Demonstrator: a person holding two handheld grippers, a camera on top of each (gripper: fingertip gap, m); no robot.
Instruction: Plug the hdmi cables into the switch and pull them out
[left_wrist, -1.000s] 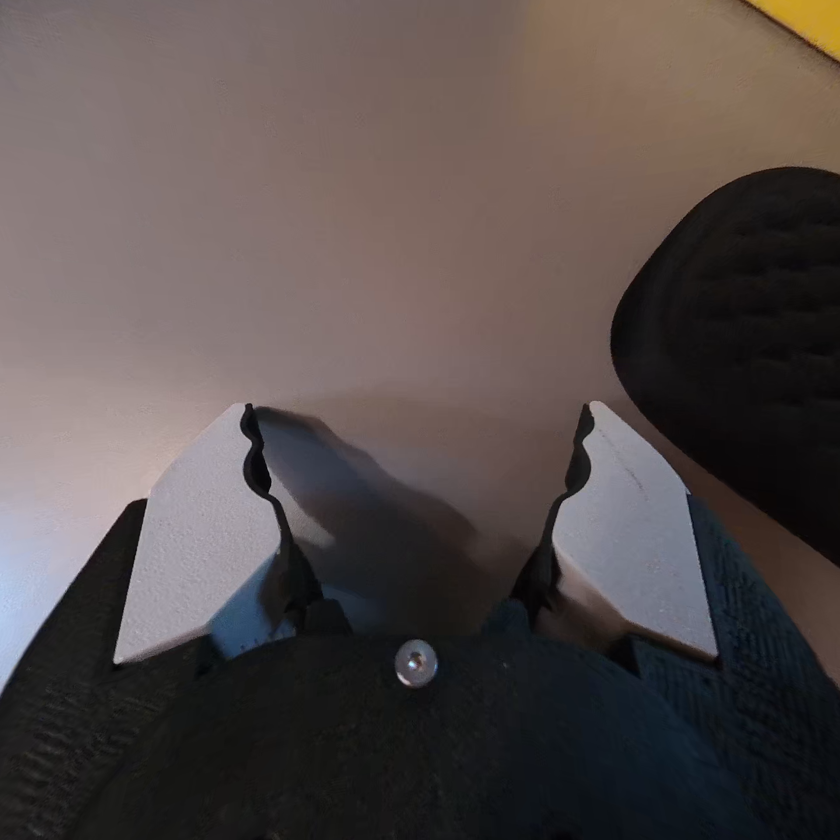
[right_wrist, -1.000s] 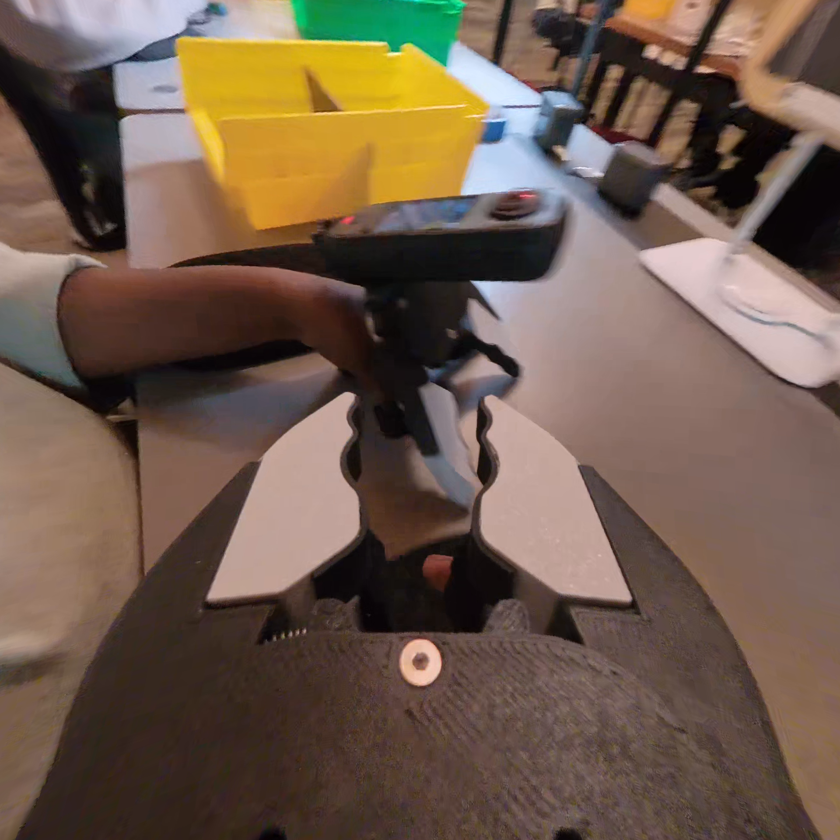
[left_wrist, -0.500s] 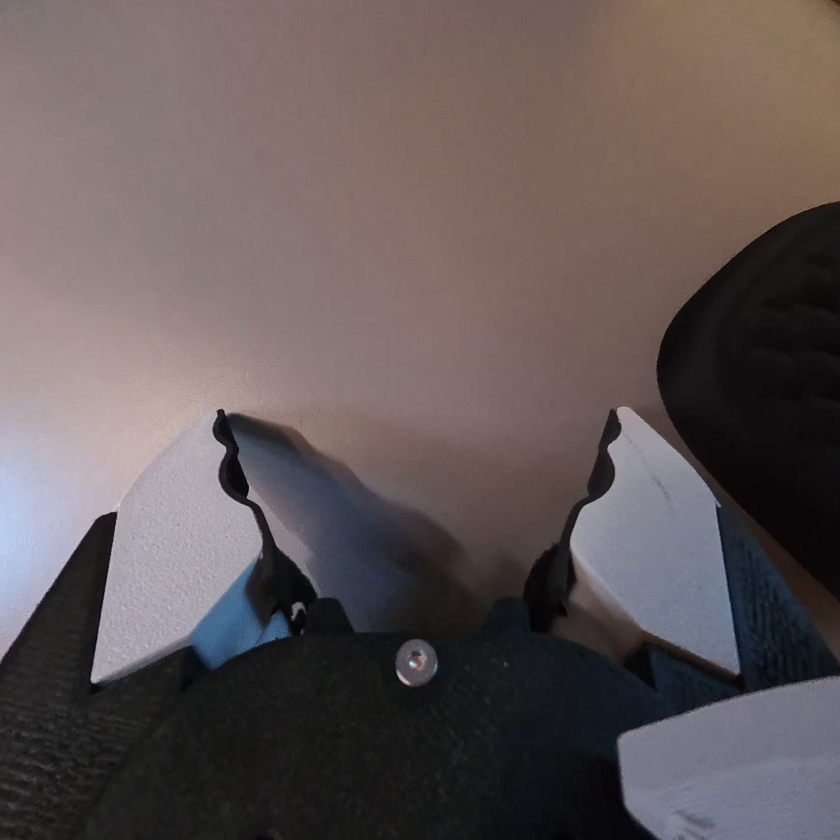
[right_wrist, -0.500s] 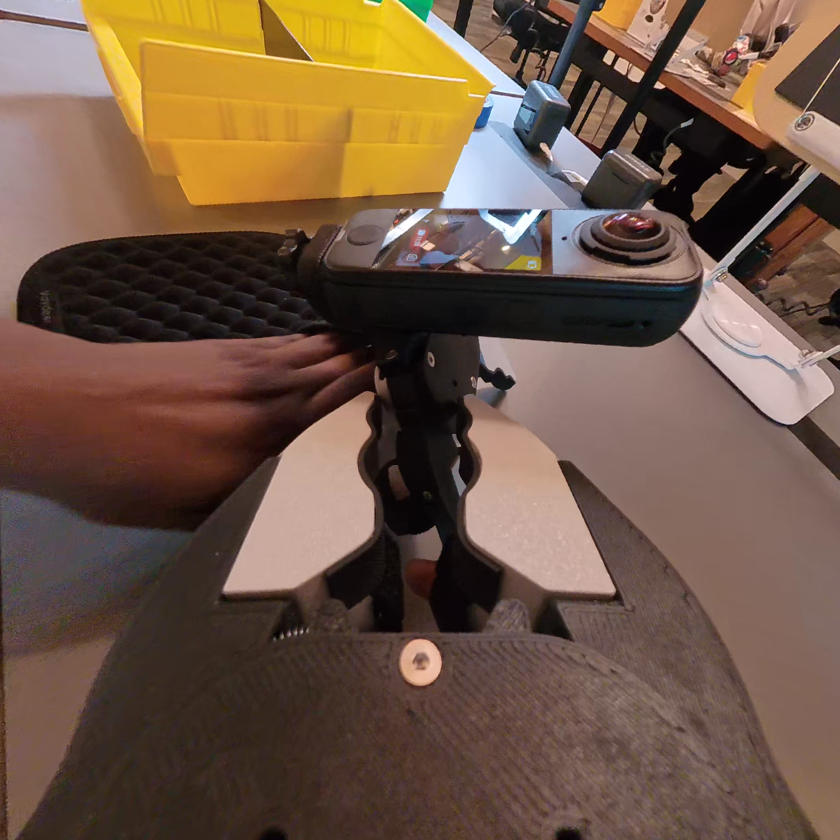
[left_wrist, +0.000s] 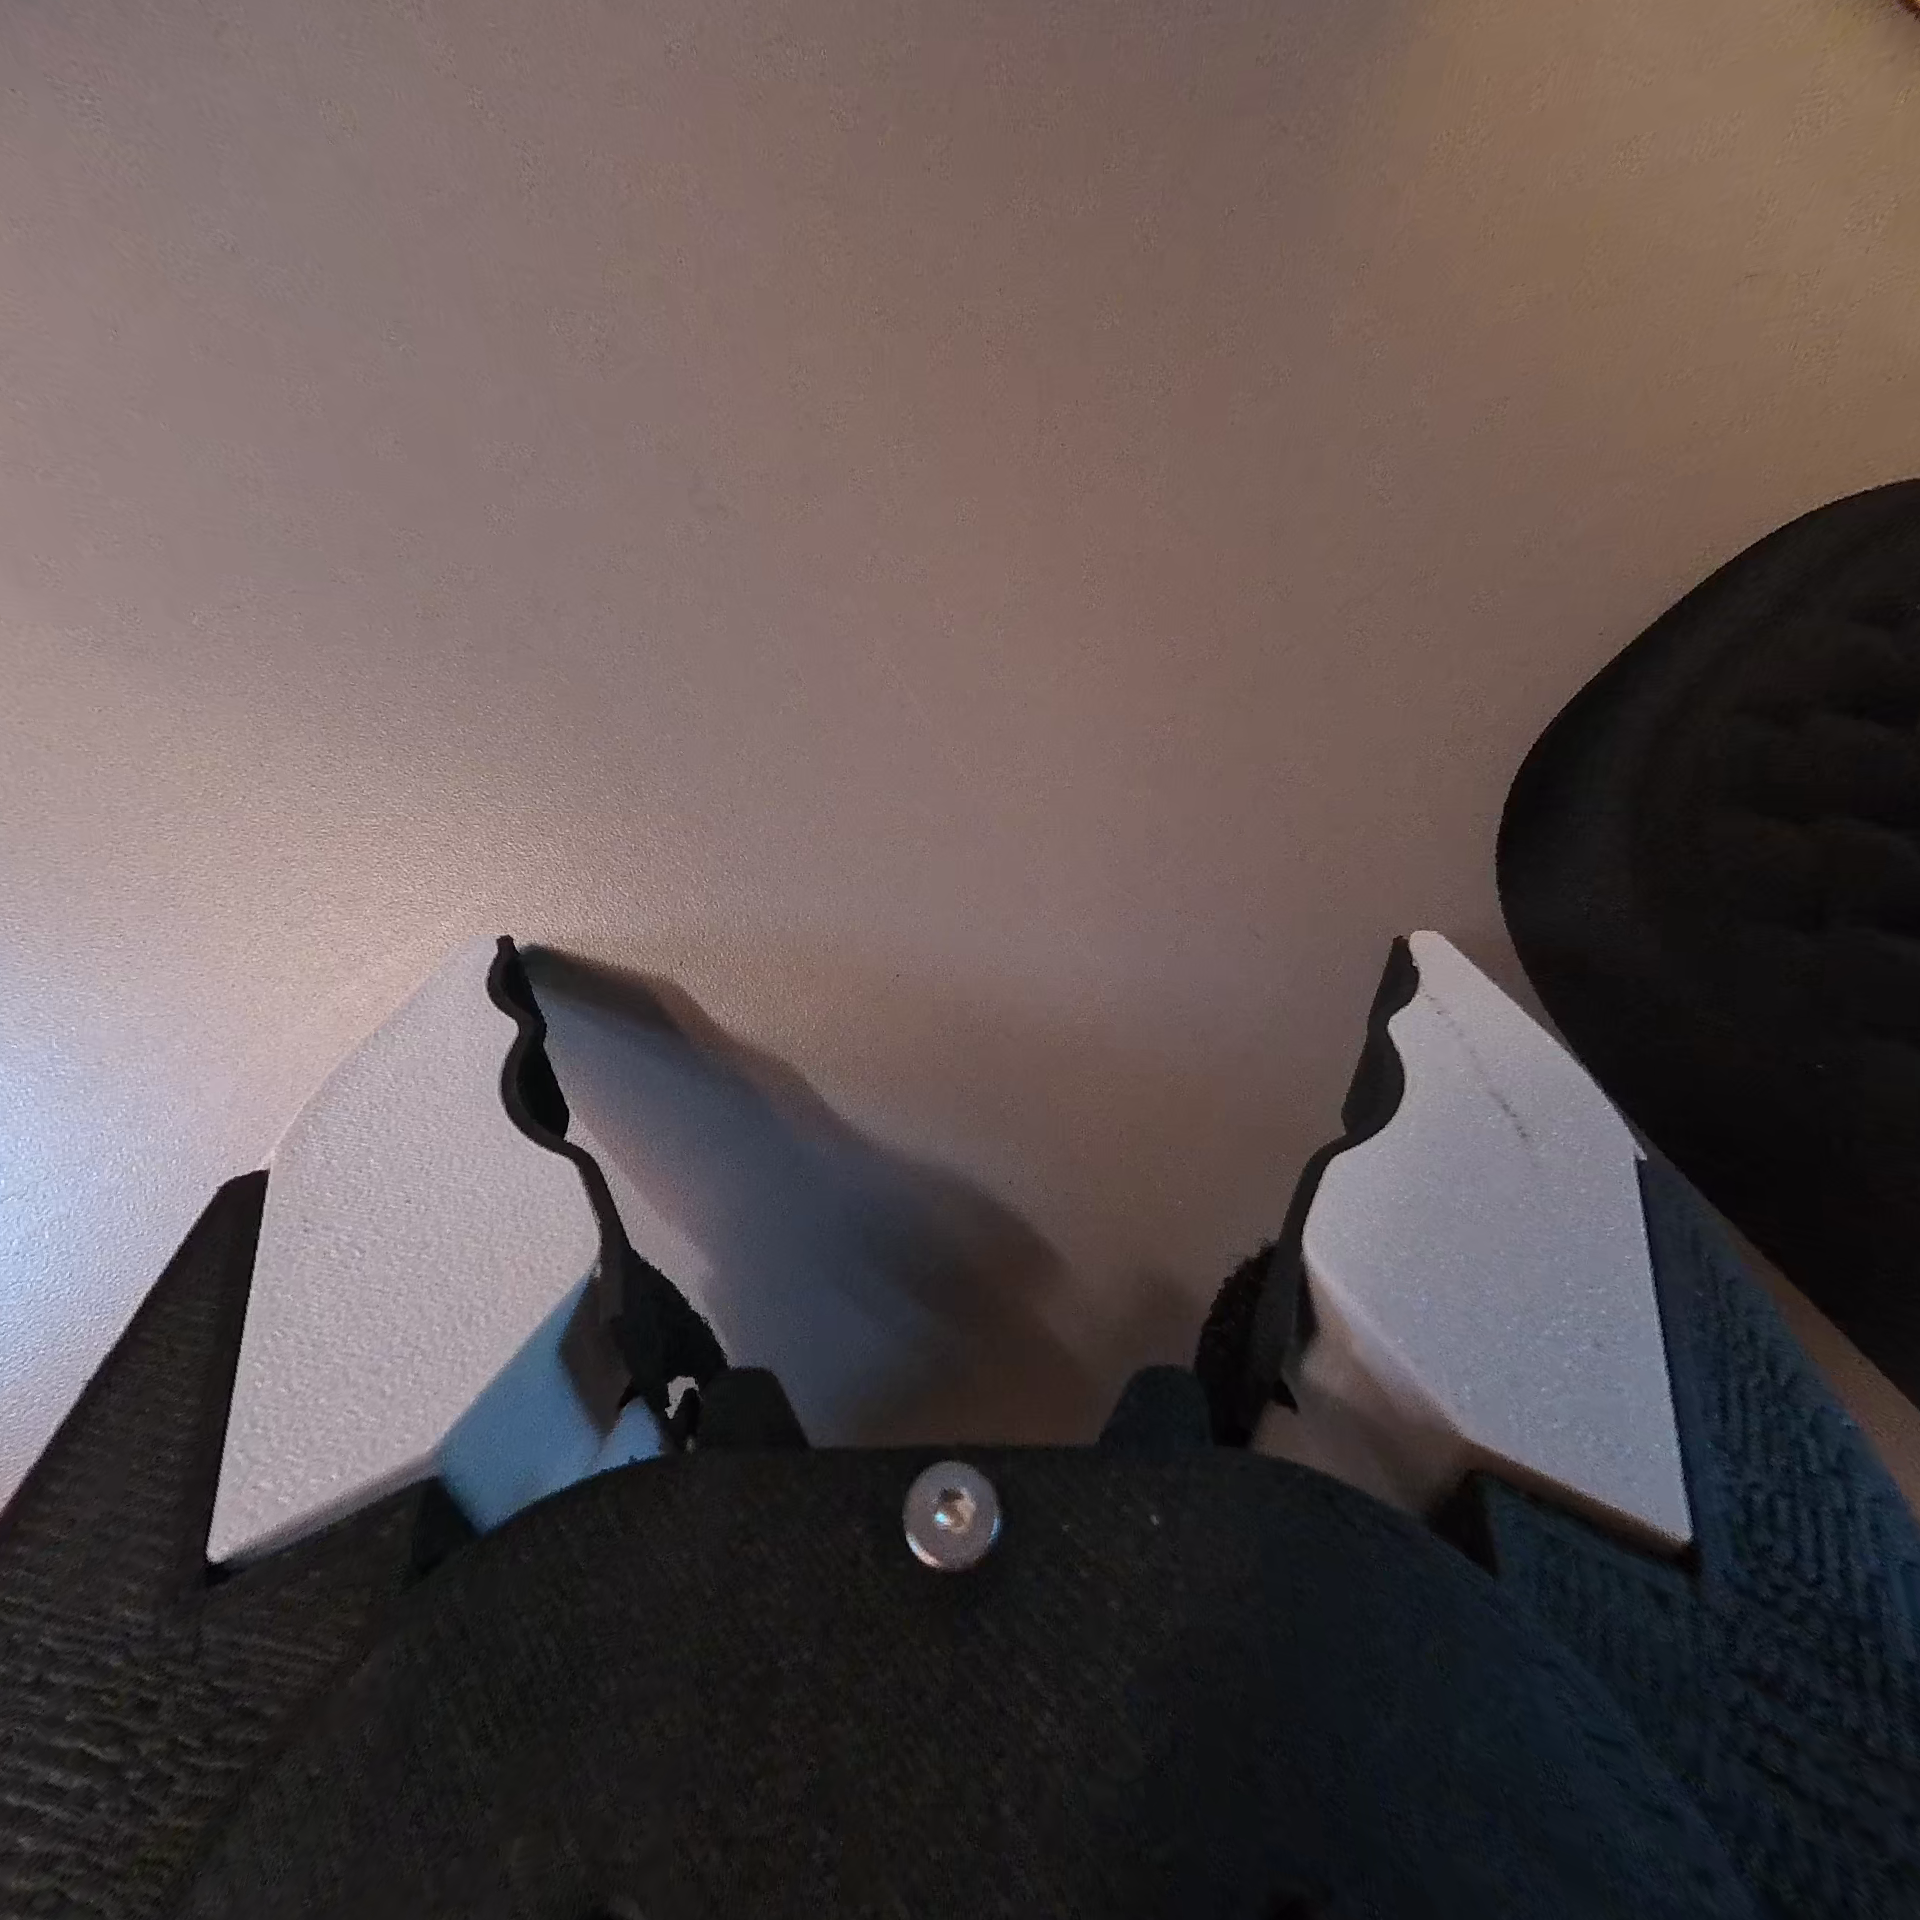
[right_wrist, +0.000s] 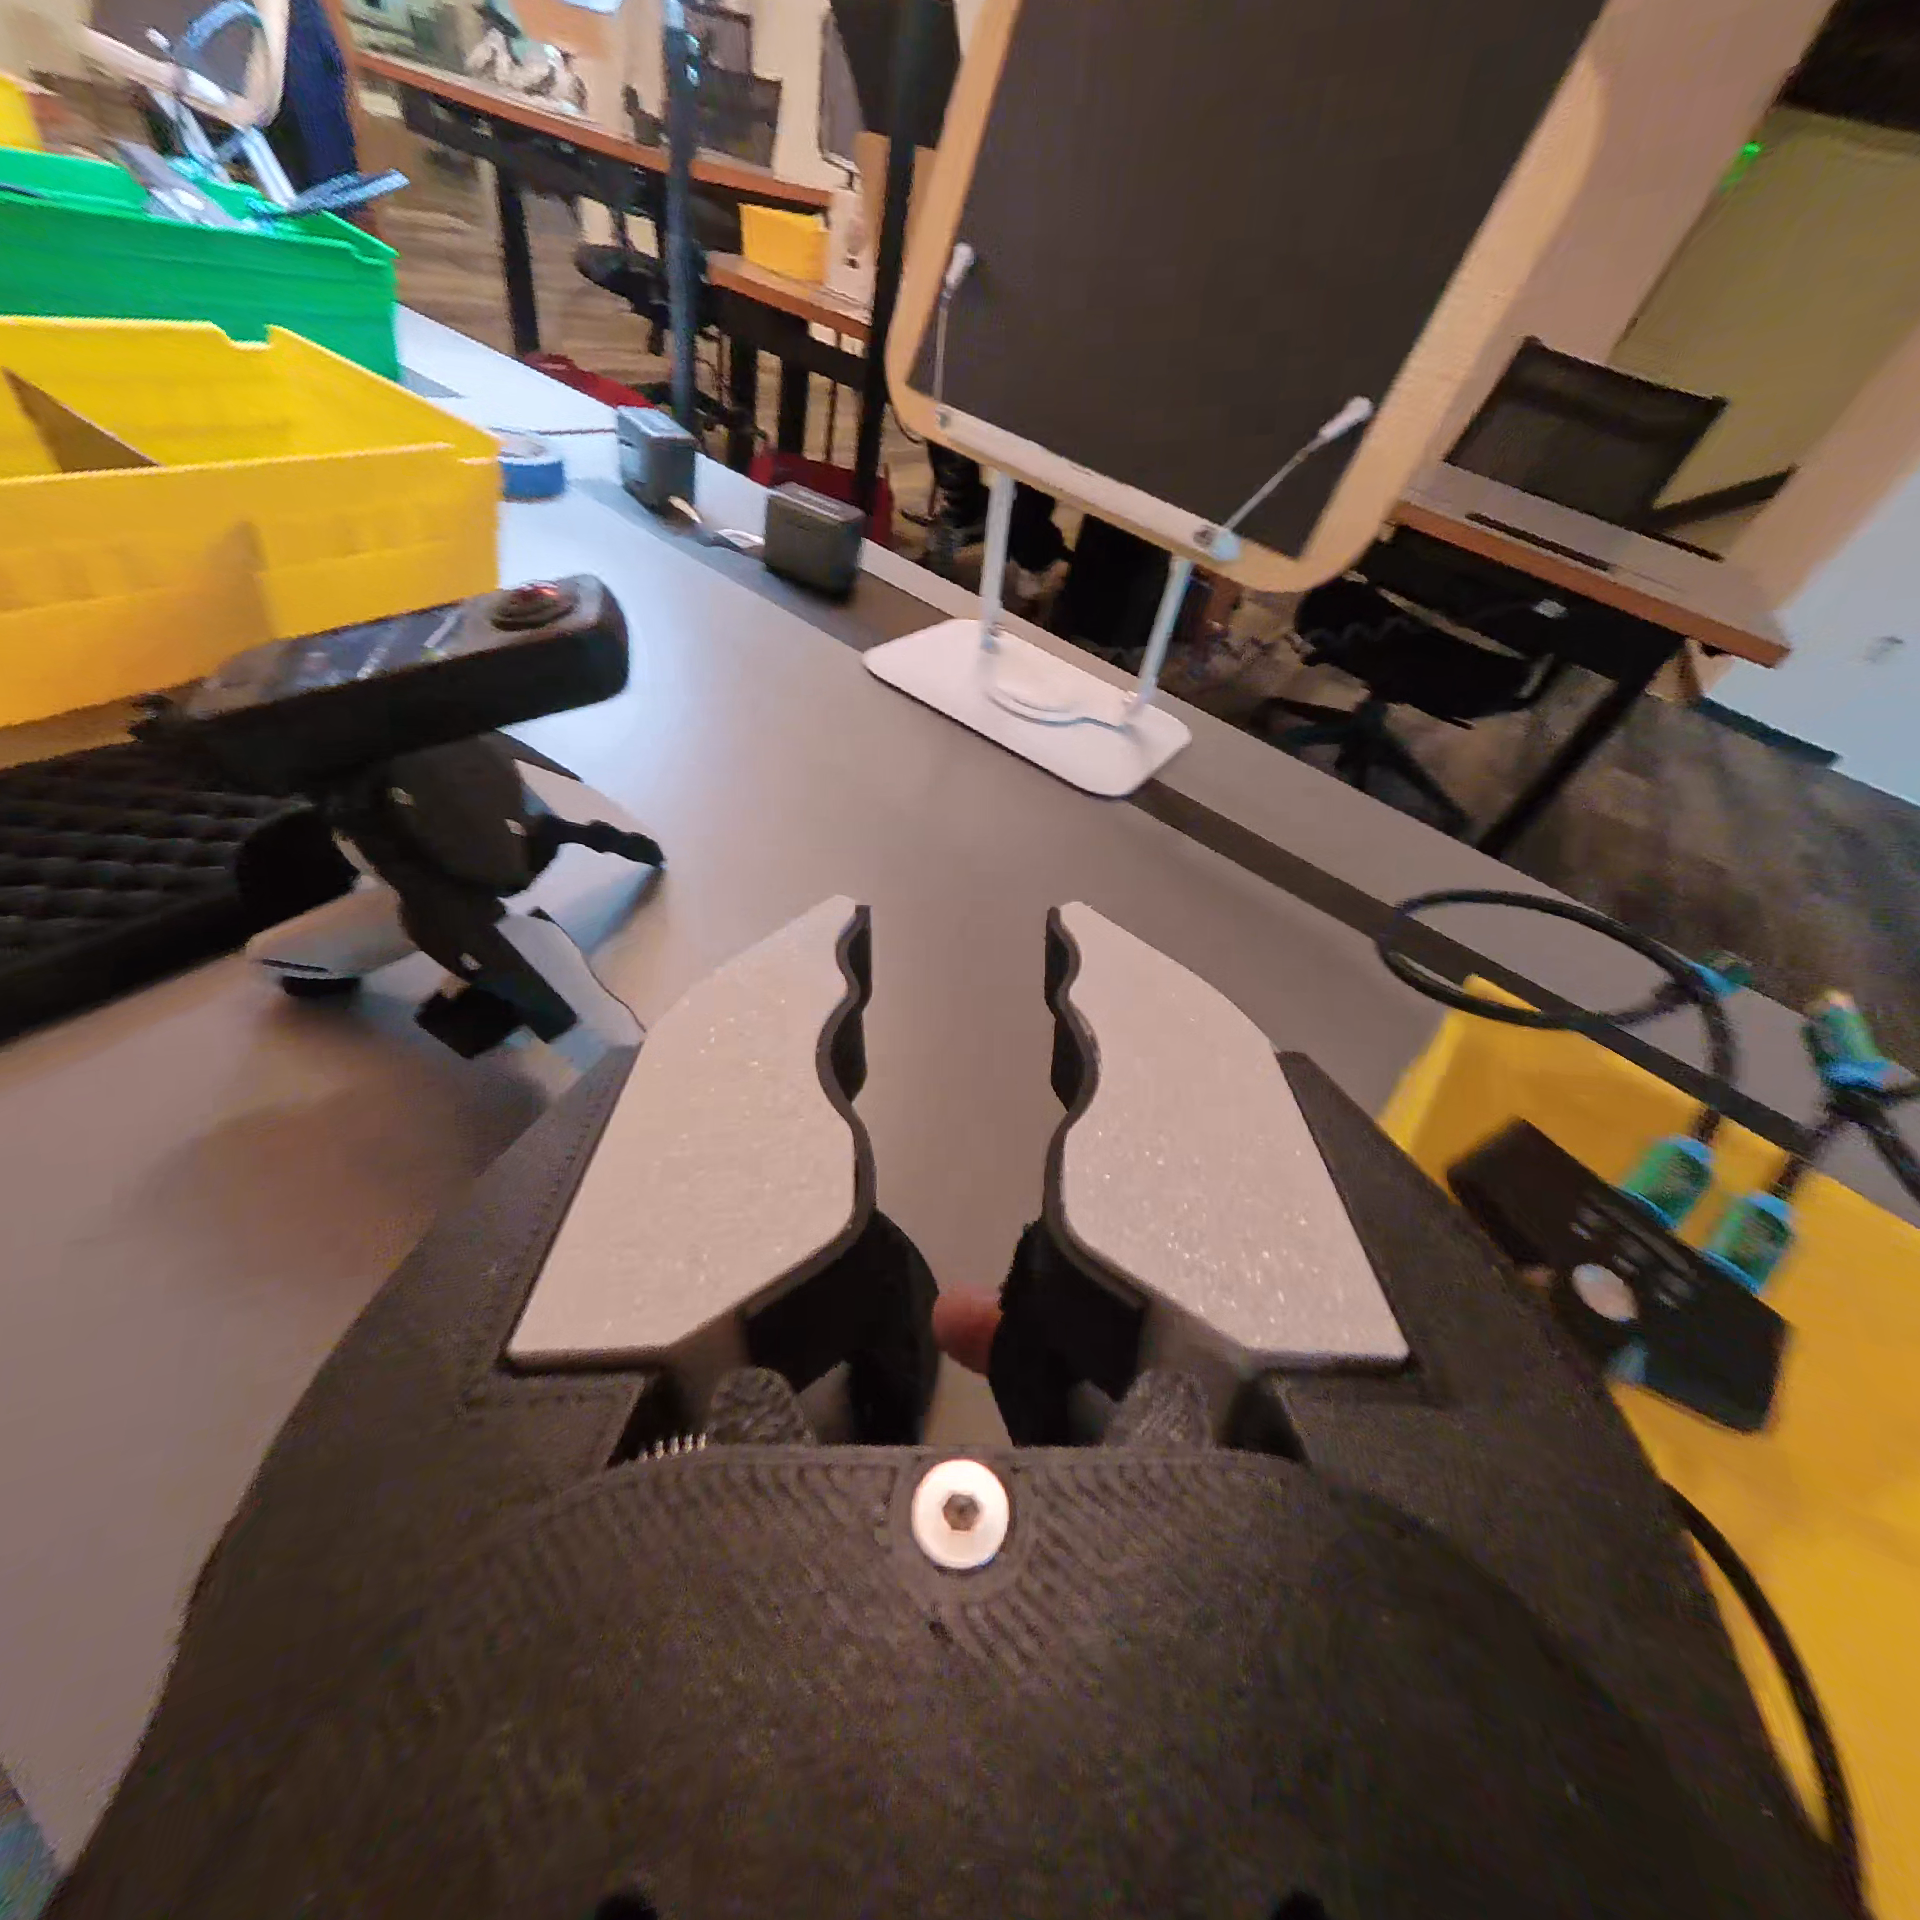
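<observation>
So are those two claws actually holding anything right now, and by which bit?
Nothing is held. The left claw is wide open over the bare table; the right claw is open too, with only tabletop showing in its gap.

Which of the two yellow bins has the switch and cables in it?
The yellow bin at the right, beside the right hand-held gripper: it holds the black switch with teal-ended cables. The yellow bin at far left shows only dividers.

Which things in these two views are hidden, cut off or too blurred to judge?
- HDMI switch, right wrist view: motion blur; whether the teal plugs are fully seated is unclear.
- Black cable, right wrist view: the right edge cuts it off.
- Black mesh pad, left wrist view: the right edge cuts it off.
- Switch and cables: outside the left wrist view.
</observation>
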